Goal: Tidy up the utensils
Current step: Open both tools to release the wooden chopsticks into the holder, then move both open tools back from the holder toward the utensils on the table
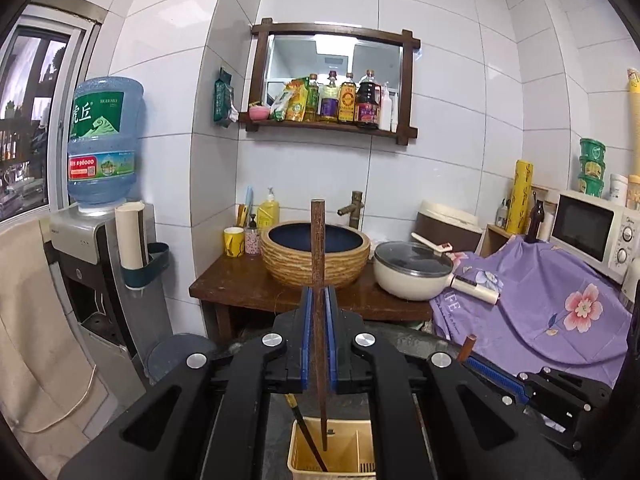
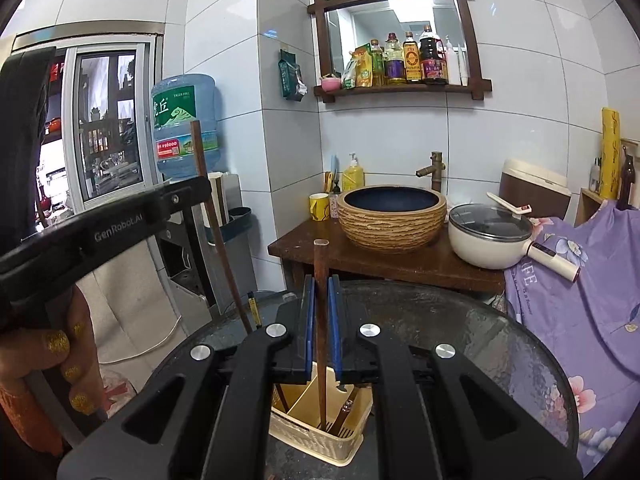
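Over the desk's basket (image 2: 316,440), both jaws grip a chopstick (image 1: 318,280) each, tips already inside; releasing remains.

chopstick (image 1: 318,264): dark brown | basket (image 2: 316,440): pale yellow, woven look | gripper pads (image 1: 307,340): blue | sink bowl (image 1: 316,256): tan with ridges, dark blue inside | cloth (image 1: 560,304): purple with pink flowers | mug (image 1: 234,241): yellow | pot (image 1: 412,280): cream

- Left tool (image 1: 319,300): jaws closed, pointing slightly downward.
- Right tool (image 2: 321,292): jaws closed, tilted slightly downward.
- A hand (image 2: 48,364) grips the left tool's handle.
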Action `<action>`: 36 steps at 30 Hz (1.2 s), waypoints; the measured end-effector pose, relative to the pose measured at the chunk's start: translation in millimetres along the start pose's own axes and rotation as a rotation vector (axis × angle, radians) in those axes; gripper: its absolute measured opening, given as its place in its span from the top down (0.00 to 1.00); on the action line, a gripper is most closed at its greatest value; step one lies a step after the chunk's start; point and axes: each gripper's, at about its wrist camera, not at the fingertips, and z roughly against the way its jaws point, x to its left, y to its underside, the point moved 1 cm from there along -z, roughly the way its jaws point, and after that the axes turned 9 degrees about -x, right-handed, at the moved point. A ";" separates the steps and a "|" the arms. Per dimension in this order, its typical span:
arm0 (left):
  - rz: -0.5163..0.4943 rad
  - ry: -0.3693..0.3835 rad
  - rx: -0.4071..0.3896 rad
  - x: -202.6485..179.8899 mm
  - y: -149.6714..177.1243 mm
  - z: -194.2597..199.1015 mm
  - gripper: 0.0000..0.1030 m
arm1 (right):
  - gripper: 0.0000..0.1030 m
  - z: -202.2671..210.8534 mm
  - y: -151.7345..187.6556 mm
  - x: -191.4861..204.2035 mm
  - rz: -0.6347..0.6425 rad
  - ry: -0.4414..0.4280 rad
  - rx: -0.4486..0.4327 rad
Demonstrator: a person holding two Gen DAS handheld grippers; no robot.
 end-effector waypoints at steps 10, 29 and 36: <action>0.008 -0.003 0.134 7.3 66.9 -18.1 0.94 | 0.93 -14.8 33.7 -5.5 -0.029 0.007 0.051; 0.006 -0.010 0.220 14.8 120.9 -30.8 0.94 | 0.93 -14.8 39.5 -16.0 -0.038 0.060 0.034; 0.014 0.012 0.174 14.9 117.0 -9.3 0.62 | 0.42 -7.7 44.6 -18.1 -0.043 0.078 -0.004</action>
